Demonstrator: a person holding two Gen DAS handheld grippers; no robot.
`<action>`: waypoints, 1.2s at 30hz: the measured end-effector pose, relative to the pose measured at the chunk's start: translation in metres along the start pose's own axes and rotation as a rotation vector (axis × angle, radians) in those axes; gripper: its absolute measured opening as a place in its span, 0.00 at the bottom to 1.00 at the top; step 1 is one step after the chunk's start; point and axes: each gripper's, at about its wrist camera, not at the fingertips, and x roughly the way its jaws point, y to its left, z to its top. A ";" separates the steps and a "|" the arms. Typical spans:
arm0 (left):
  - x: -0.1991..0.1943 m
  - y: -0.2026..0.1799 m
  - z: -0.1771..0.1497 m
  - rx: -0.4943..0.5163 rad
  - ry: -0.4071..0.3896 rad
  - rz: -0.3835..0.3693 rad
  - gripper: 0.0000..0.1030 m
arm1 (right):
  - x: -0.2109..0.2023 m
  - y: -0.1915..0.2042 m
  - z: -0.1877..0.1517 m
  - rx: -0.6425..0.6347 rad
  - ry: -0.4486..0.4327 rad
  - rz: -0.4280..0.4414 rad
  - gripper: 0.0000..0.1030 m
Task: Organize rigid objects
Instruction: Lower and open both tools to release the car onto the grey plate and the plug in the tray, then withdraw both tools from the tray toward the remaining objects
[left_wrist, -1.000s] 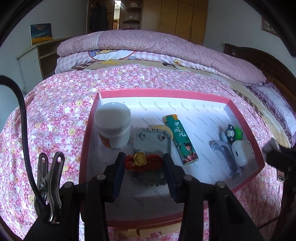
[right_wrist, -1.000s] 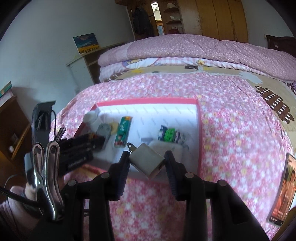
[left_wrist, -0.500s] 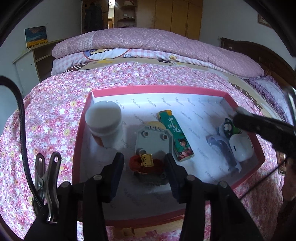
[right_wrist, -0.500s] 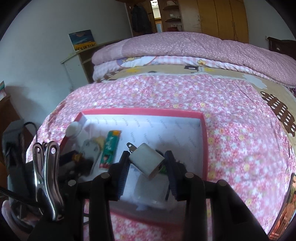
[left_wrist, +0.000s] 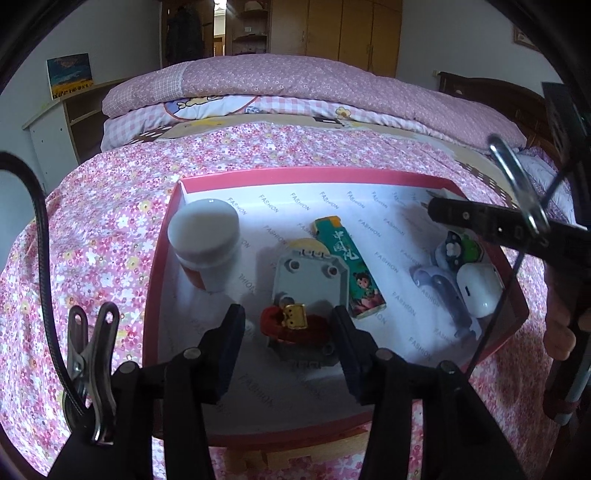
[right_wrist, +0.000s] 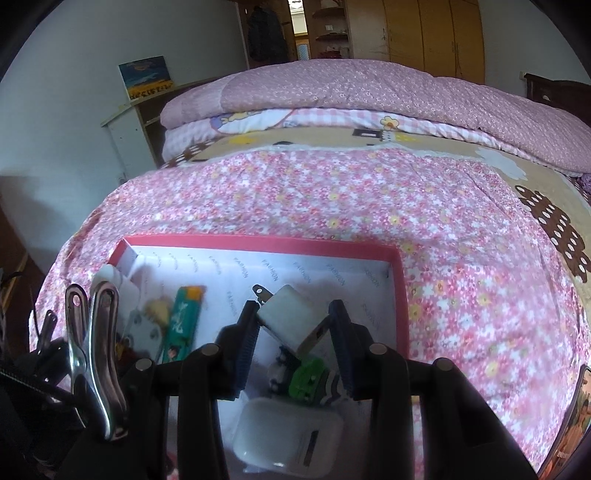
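A pink-rimmed box (left_wrist: 168, 266) lies on the bed (left_wrist: 110, 206), over its flowered cover. The left tongs (left_wrist: 286, 334) hang over the near part of the box, and their jaws are opening. Between them lies the red figure (left_wrist: 291, 325), resting on the grey block (left_wrist: 310, 277); the pads stand just off it on either side, so it is let go. Past the left pad, at the box's left wall, stands the white jar (left_wrist: 207, 240). Just right of the block lies the green lighter (left_wrist: 351, 267), slanting away.

The right tongs (right_wrist: 291, 326) are clenched on the white charger (right_wrist: 291, 317), held tilted with its prongs pointing up and to the left. It hangs above the box's right half. Below it in the box lie the green toy (right_wrist: 308, 376) and, nearer, the white earbud case (right_wrist: 288, 439). In the left view the right tongs' black frame reaches in over that same corner, above the case (left_wrist: 480, 288).
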 end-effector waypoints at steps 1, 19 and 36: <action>-0.001 -0.001 0.000 0.003 -0.001 0.003 0.49 | 0.001 0.000 0.001 0.001 0.000 0.001 0.38; -0.019 -0.006 -0.003 0.011 -0.002 -0.011 0.56 | -0.023 0.005 -0.003 0.023 -0.052 0.022 0.63; -0.057 -0.007 -0.021 -0.017 -0.014 -0.025 0.58 | -0.071 0.009 -0.038 0.071 -0.028 0.095 0.64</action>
